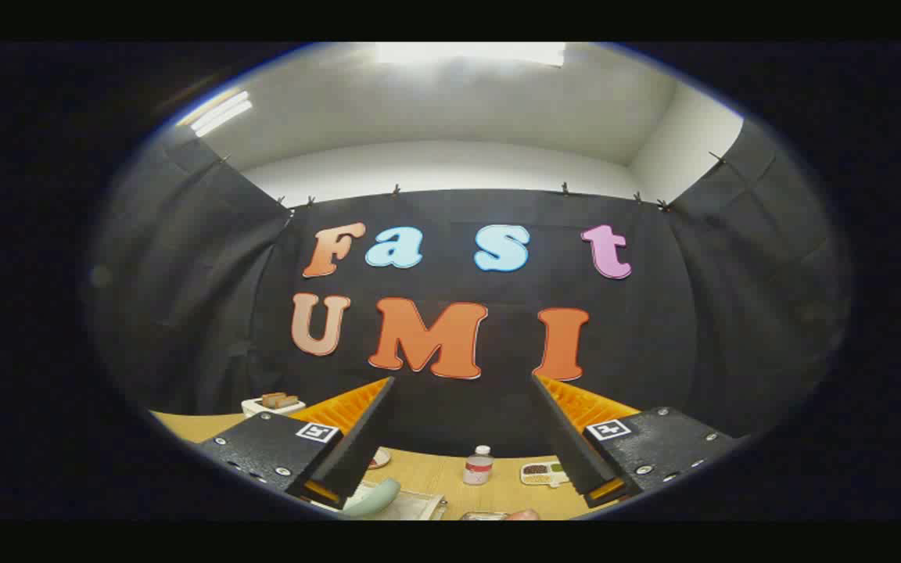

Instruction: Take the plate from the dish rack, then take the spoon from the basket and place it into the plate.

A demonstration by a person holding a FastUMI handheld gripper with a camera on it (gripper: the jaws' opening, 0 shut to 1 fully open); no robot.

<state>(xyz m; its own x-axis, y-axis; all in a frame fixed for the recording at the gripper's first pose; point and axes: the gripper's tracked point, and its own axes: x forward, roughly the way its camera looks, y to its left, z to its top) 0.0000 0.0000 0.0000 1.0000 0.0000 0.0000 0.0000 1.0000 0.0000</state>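
My gripper (462,379) is held high over the wooden table (435,473), aimed at the booth's back wall. Its two fingers (357,446) stand wide apart and open, with nothing between them. Low between the fingers, close to me, a pale green rounded piece (372,496) lies against a light-coloured rack or basket (415,504); I cannot tell whether it is the plate or the spoon. A small round dish edge (379,458) peeks out beside the left finger.
A small clear bottle with a white cap (479,465) stands on the table beyond the fingers. To its right lies a white compartment tray with food bits (544,473). A white dish with brown pieces (272,403) sits at the far left.
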